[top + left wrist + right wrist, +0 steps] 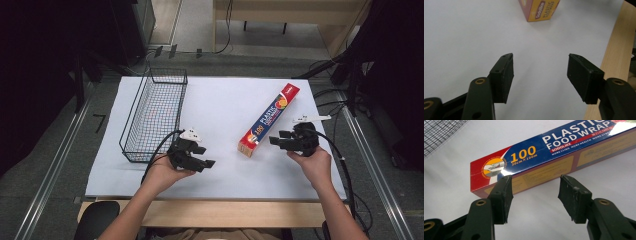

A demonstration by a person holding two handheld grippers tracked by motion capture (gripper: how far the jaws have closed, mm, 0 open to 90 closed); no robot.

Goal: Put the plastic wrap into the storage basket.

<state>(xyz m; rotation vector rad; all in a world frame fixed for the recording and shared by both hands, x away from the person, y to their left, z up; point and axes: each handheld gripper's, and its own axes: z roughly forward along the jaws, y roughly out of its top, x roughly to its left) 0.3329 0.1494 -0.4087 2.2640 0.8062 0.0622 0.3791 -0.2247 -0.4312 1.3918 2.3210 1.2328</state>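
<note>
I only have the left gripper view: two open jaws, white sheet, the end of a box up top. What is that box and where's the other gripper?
Observer: It's a long plastic food wrap box, lying flat on the white sheet, seen in the high view.
Operator: Right gripper on it?
Observer: Not touching. The right gripper faces the box's long side near its red end, jaws open, nothing between them.
Operator: Anything else on the table?
Observer: A black wire basket stands at the sheet's left edge, beyond the left gripper; nothing visible inside it.
</note>
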